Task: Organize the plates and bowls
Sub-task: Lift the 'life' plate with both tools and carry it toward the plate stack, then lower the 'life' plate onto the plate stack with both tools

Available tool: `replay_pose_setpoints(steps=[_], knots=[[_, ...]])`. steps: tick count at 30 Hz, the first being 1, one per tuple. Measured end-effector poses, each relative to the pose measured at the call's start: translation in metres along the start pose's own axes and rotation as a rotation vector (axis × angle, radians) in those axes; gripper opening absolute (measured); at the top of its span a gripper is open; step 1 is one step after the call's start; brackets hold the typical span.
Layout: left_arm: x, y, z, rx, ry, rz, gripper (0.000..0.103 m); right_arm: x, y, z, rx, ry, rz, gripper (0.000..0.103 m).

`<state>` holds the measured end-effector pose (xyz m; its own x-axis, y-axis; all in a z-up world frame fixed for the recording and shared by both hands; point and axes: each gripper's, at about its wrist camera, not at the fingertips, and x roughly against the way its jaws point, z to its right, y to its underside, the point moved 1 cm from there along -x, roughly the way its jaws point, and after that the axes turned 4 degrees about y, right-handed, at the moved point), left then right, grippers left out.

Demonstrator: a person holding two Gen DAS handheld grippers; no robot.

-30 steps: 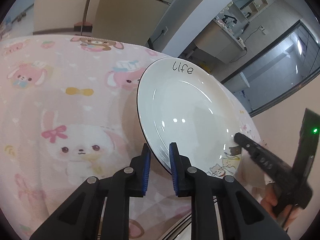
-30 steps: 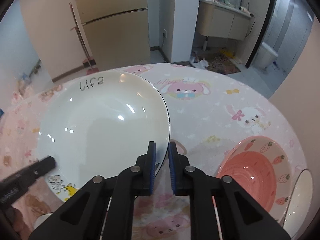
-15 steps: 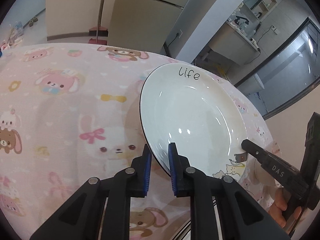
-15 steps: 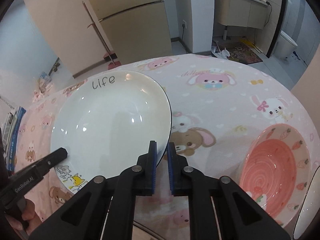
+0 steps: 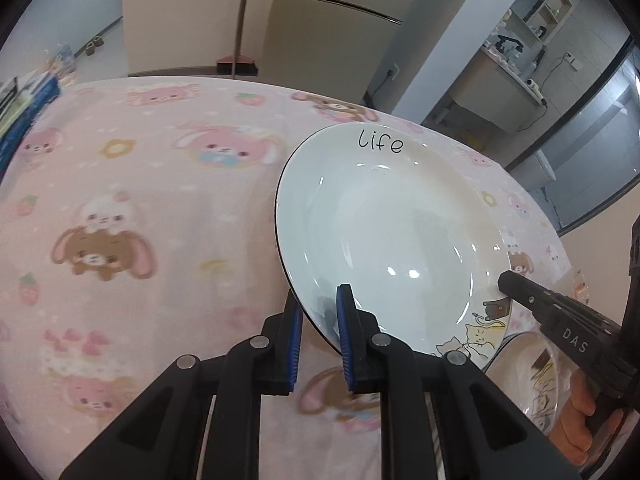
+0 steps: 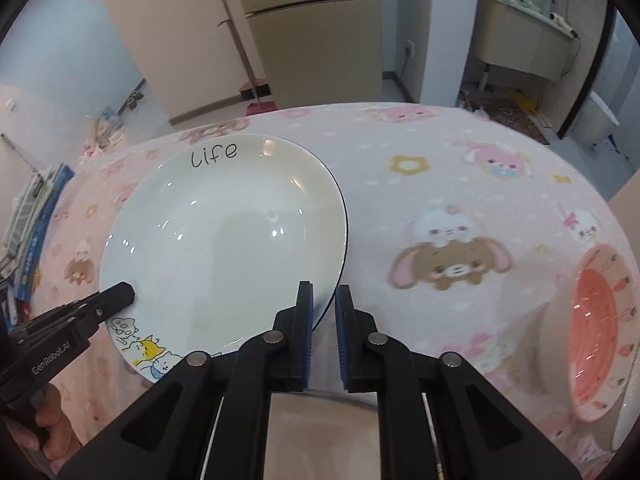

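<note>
We hold the white plate (image 5: pixel 384 240) above the pink tablecloth (image 5: pixel 140 220); our left gripper (image 5: pixel 319 320) pinches its near rim; our right gripper (image 6: pixel 323 316) pinches the opposite edge. A pink bowl (image 6: pixel 600 332) sits well off to the right gripper's right.

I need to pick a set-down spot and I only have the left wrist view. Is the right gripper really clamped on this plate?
Observer: Yes. In the right wrist view the right gripper has its fingers shut on the rim of the white plate, on the side opposite the left gripper.
Operator: Is anything on the table further to the right?
Observer: A pink bowl with carrot and strawberry prints sits upright on the tablecloth, apart from the plate.
Operator: Anything beyond that bowl?
Observer: The edge of a white dish shows at the picture's border. I cannot tell whether it touches the bowl.
</note>
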<state>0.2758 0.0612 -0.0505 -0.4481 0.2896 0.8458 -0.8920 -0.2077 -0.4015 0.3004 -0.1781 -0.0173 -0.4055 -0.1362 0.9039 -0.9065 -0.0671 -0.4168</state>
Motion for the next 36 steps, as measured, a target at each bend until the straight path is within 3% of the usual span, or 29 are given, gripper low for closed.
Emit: replay_pose_setpoints(steps=[6, 11, 19, 20, 22, 23, 24, 25, 26, 28, 30, 33, 36], knots=[[0.037, 0.027, -0.052, 0.014, -0.053, 0.008, 0.018, 0.004, 0.021, -0.052, 0.091, -0.084, -0.034, 0.011], [0.064, 0.058, -0.087, 0.028, -0.094, 0.011, 0.018, 0.011, 0.049, -0.102, 0.196, -0.083, -0.049, 0.012], [0.097, 0.104, -0.094, -0.004, -0.112, 0.004, 0.019, 0.030, 0.094, -0.122, 0.261, -0.099, -0.072, 0.012], [0.099, 0.109, -0.091, -0.008, -0.103, 0.008, 0.019, 0.036, 0.101, -0.123, 0.273, -0.106, -0.064, 0.007], [0.107, 0.120, -0.084, -0.011, -0.022, 0.004, 0.021, 0.049, 0.114, -0.134, 0.316, -0.315, -0.127, 0.000], [0.109, 0.125, -0.079, -0.019, 0.016, -0.007, 0.022, 0.056, 0.122, -0.145, 0.355, -0.346, -0.151, 0.000], [0.109, 0.131, -0.071, -0.040, -0.002, -0.013, 0.022, 0.061, 0.127, -0.156, 0.413, -0.237, -0.079, 0.000], [0.107, 0.135, -0.067, -0.052, -0.047, -0.011, 0.022, 0.059, 0.130, -0.164, 0.447, -0.072, -0.019, 0.000], [0.104, 0.138, -0.064, -0.065, -0.092, -0.015, 0.022, 0.053, 0.127, -0.162, 0.407, -0.037, -0.027, 0.000], [0.104, 0.140, -0.069, -0.039, -0.069, -0.009, 0.023, 0.045, 0.121, -0.154, 0.359, -0.147, -0.069, 0.000], [0.103, 0.138, -0.083, 0.012, -0.050, -0.008, 0.022, 0.038, 0.107, -0.134, 0.269, -0.101, -0.028, 0.000], [0.103, 0.139, -0.084, -0.016, -0.055, 0.005, 0.022, 0.033, 0.081, -0.103, 0.162, -0.155, -0.034, 0.000], [0.103, 0.134, -0.087, -0.016, -0.062, -0.005, 0.022, 0.036, 0.059, -0.090, 0.156, -0.129, 0.014, 0.002]])
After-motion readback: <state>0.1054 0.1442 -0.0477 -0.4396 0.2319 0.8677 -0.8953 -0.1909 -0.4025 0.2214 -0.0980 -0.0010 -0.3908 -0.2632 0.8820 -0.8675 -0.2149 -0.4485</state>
